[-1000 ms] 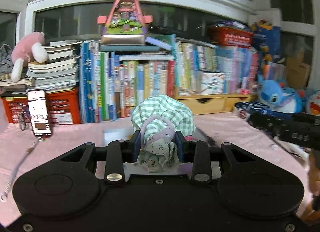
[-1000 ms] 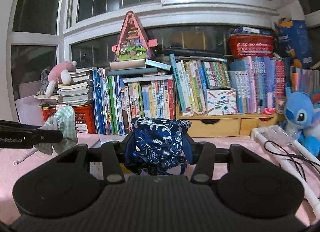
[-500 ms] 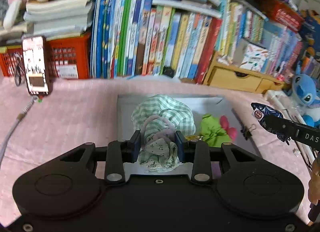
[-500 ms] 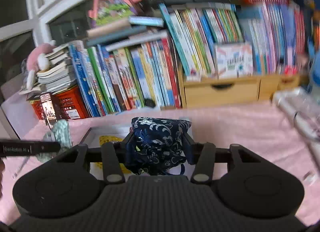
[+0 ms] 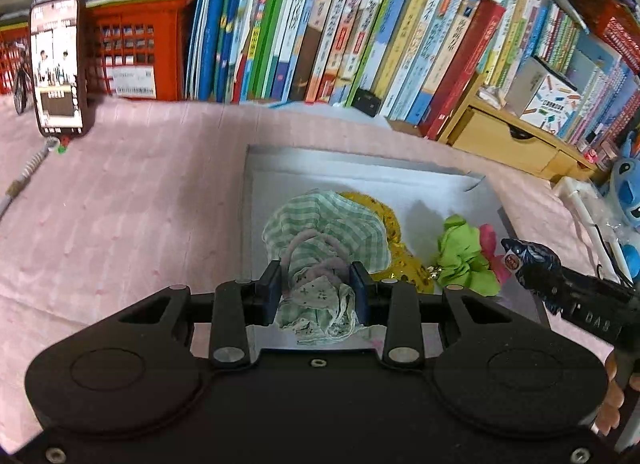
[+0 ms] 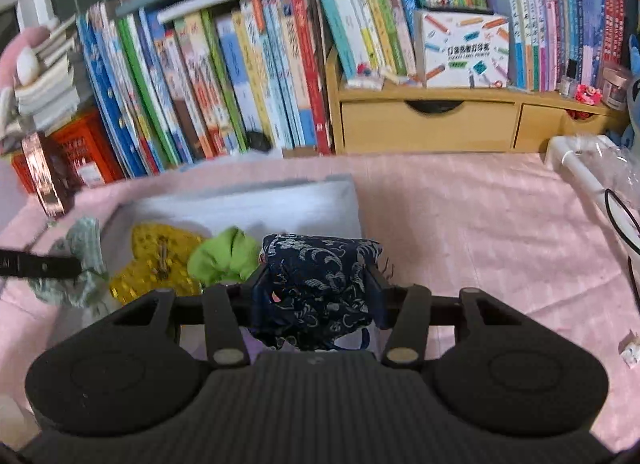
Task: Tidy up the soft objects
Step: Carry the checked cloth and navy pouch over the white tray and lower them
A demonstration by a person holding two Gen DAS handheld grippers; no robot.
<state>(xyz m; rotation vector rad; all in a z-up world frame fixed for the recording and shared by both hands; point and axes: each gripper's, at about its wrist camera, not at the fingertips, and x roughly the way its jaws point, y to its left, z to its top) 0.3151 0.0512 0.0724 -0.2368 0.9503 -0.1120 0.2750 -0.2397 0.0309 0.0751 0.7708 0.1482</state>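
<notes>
I had the left gripper point(image 5: 316, 290) clenched on a limp green checked pouch point(image 5: 324, 248) and the right gripper point(image 6: 318, 290) on a floppy navy pouch point(image 6: 320, 288), both bunched mid-cloth, light and easily slipping.

Both wrist cameras are looking forward and steeply down along their own fingers, close above the pink cloth point(image 5: 132, 199). The left one is facing the white tray point(image 5: 360, 179) from its near edge, the right one from its right edge point(image 6: 248, 199). Both are taking in the tray and the books point(image 5: 320, 23) behind.
</notes>
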